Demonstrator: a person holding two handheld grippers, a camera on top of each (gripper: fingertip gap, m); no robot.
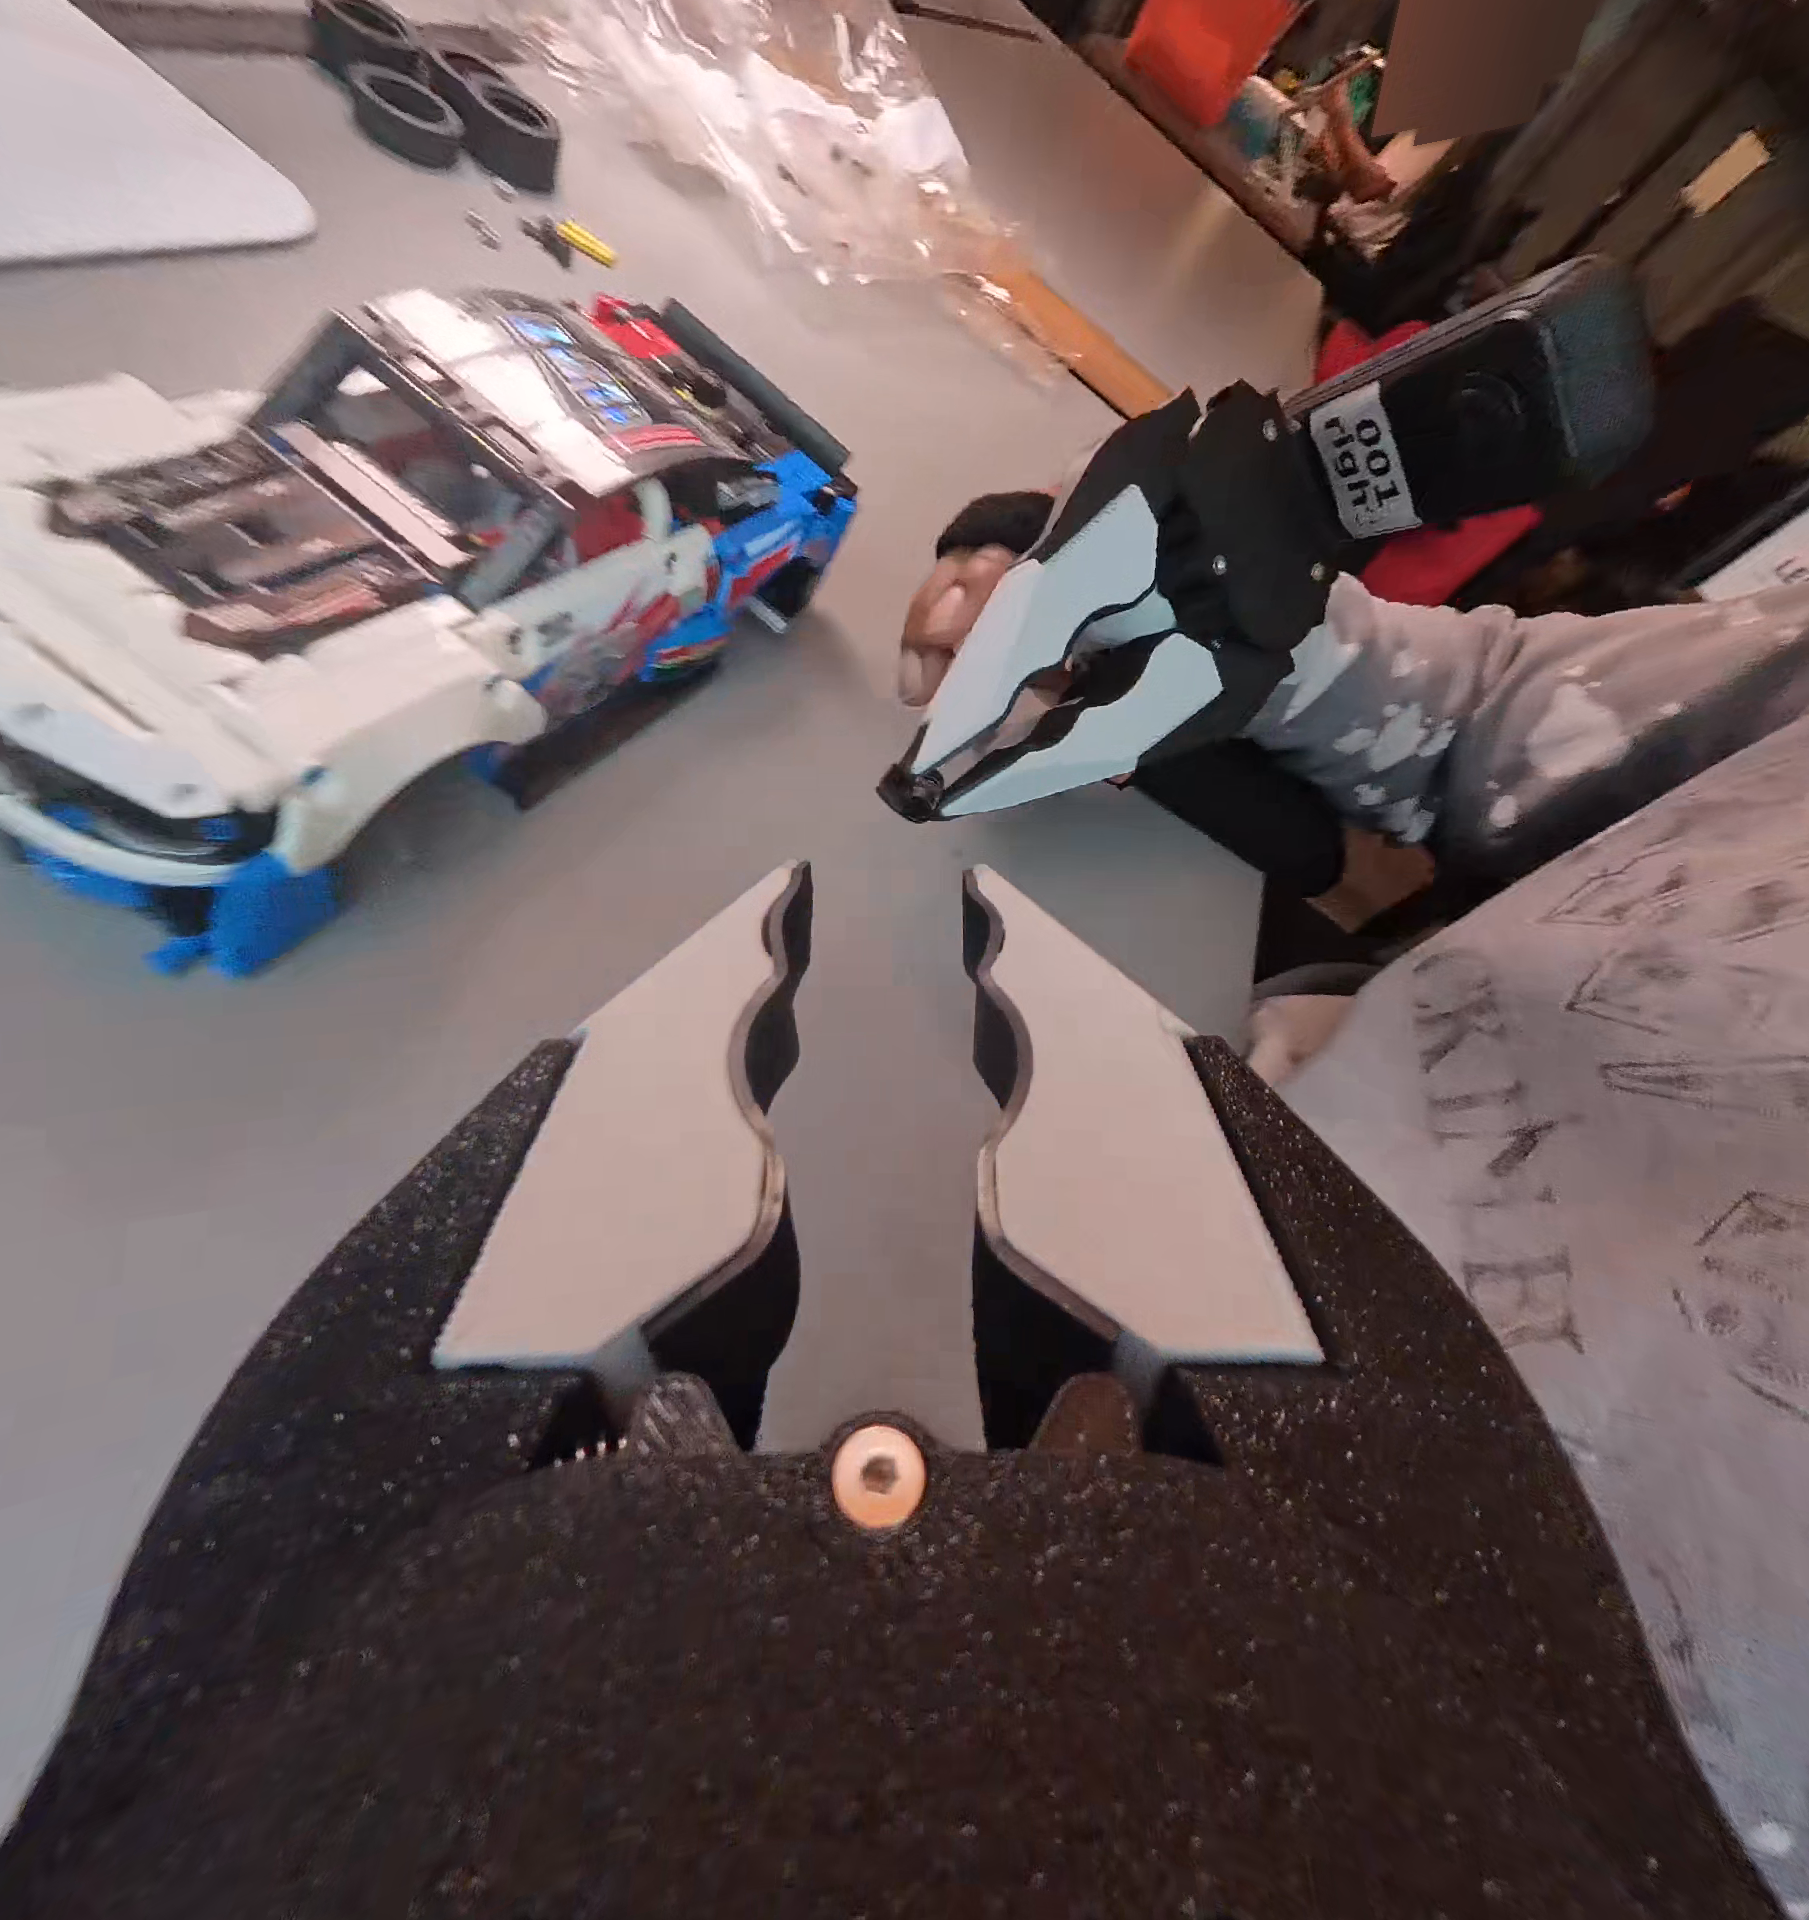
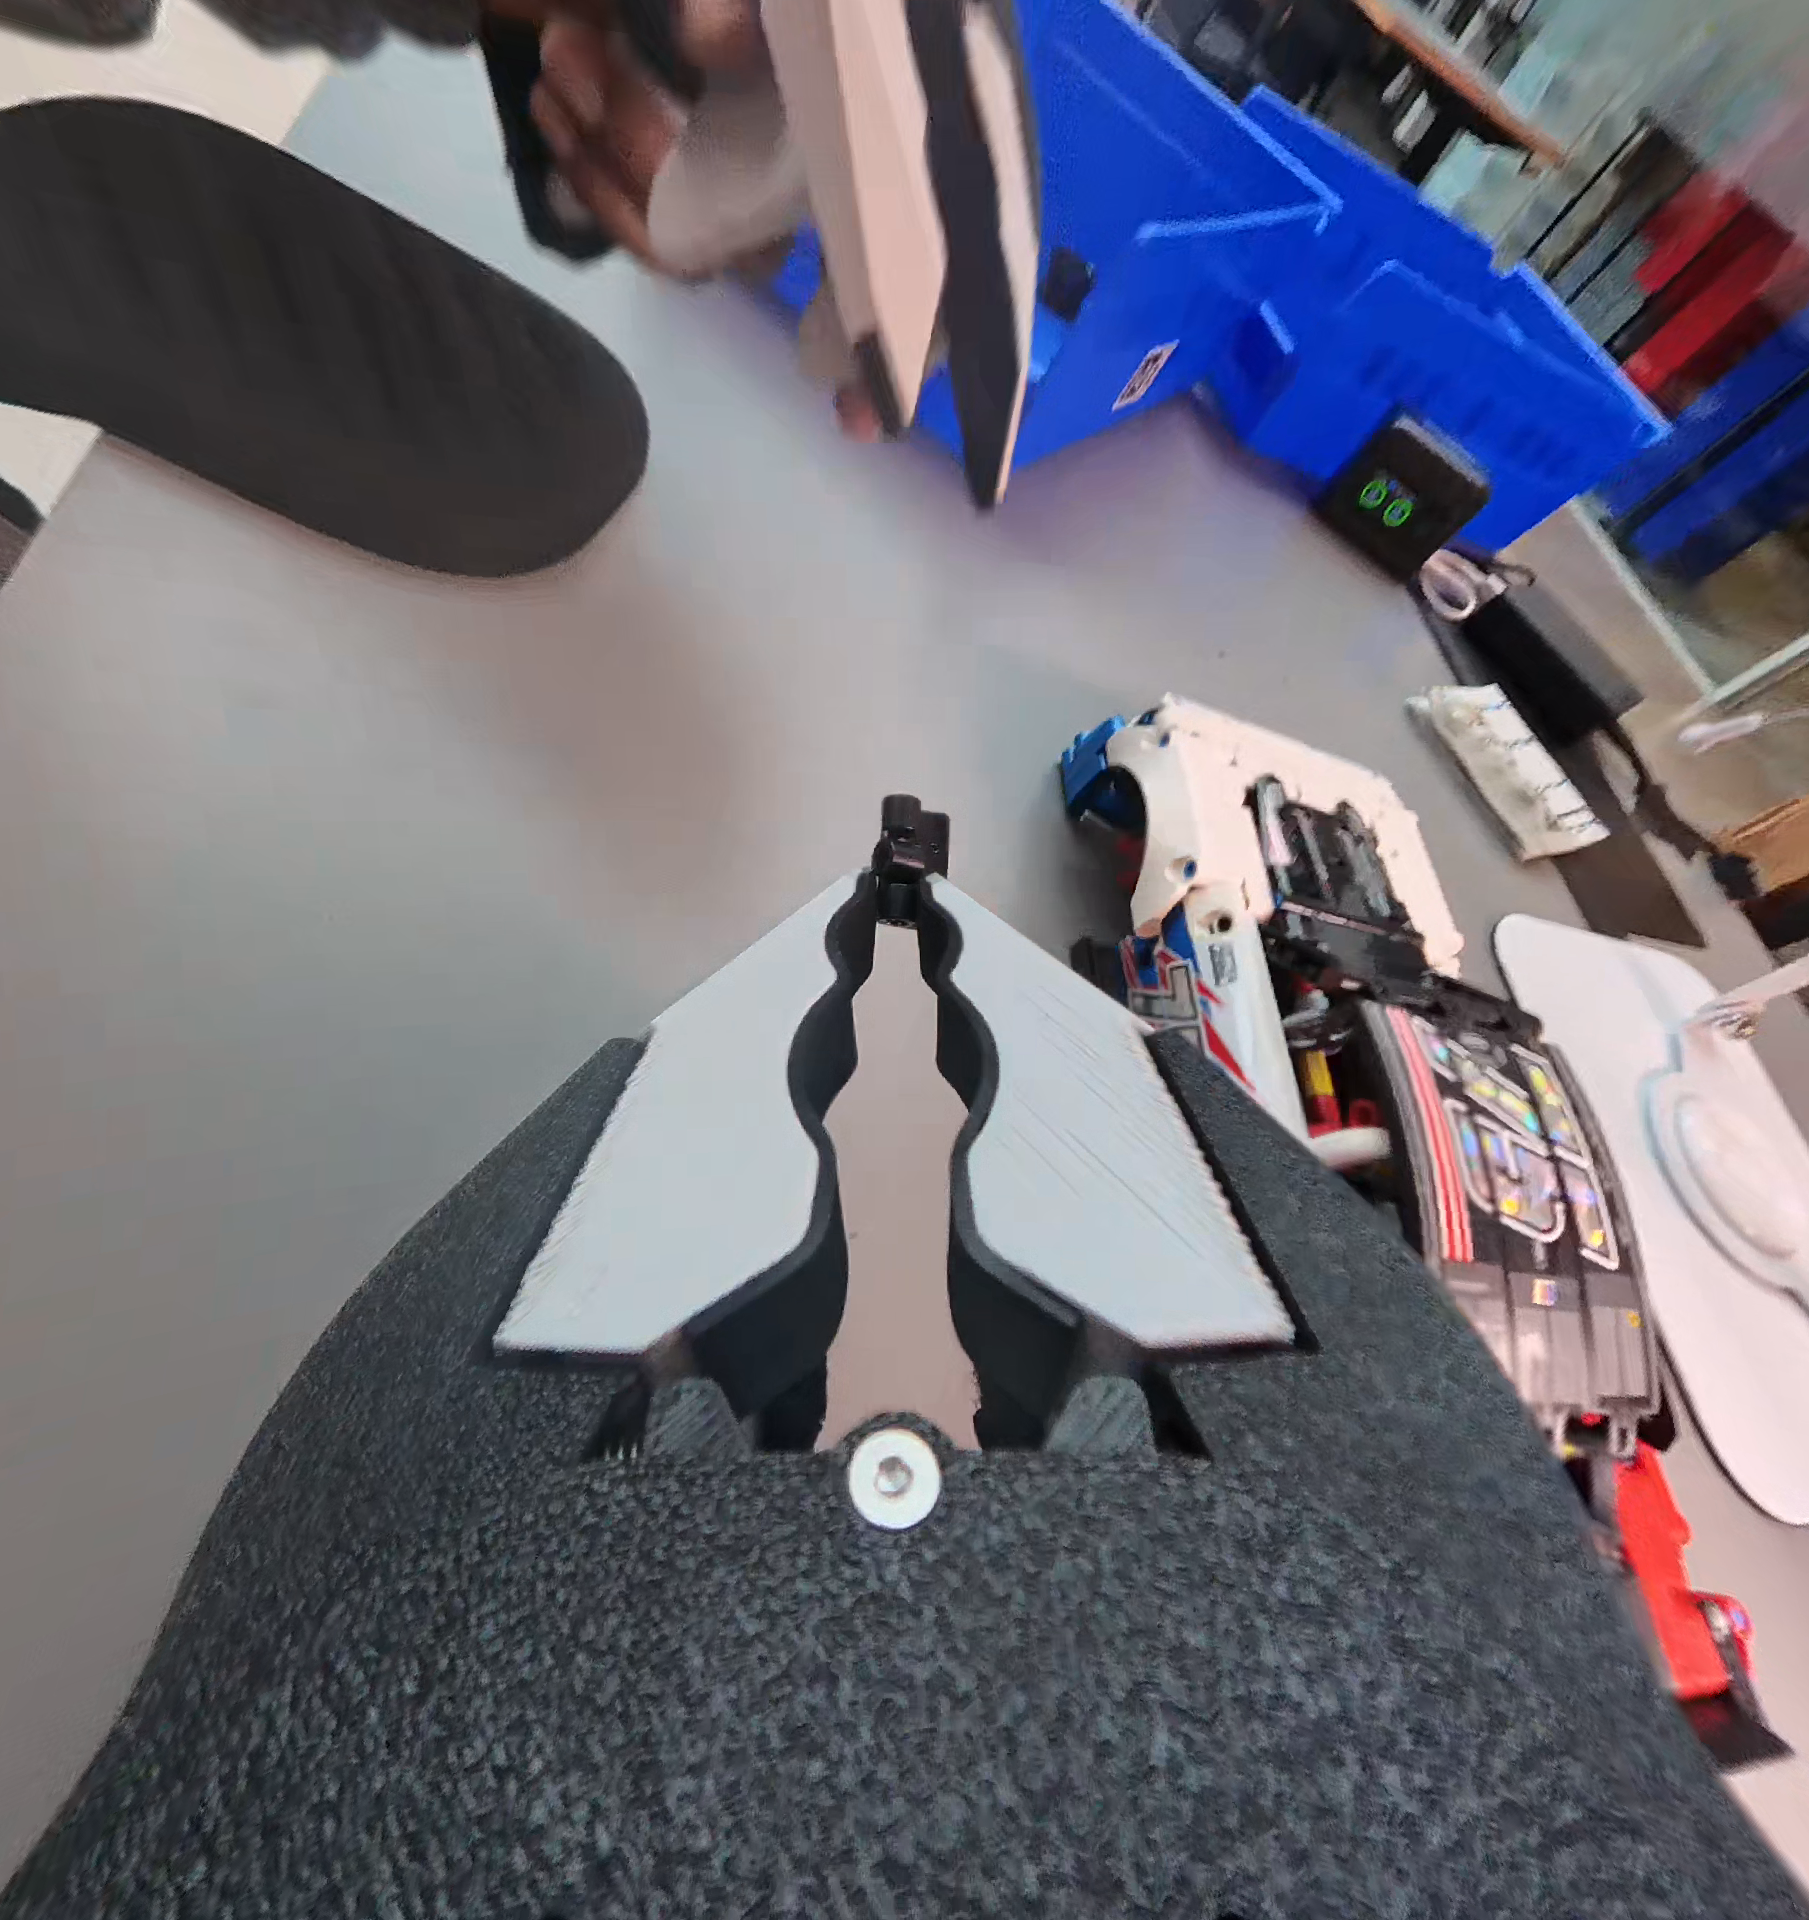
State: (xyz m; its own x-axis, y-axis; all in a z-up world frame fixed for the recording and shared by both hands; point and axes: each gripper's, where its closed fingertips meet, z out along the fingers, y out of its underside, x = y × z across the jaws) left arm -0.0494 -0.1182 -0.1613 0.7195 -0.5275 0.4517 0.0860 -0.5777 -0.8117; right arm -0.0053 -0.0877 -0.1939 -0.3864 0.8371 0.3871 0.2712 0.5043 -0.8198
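right gripper (image 2: 905, 883) jaws pinched on a small black connector piece (image 2: 910, 847), held above the grey bench (image 2: 360, 831); left gripper (image 1: 887, 883) jaws apart, holding nothing, just beside it; brick-built race car (image 1: 360, 582) on bench nearby

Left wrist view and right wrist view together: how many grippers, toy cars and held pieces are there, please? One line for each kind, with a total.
Grippers: 2 (left gripper open and empty; right gripper shut)
toy car: 1
small black piece, held in the right gripper: 1
Total: 4
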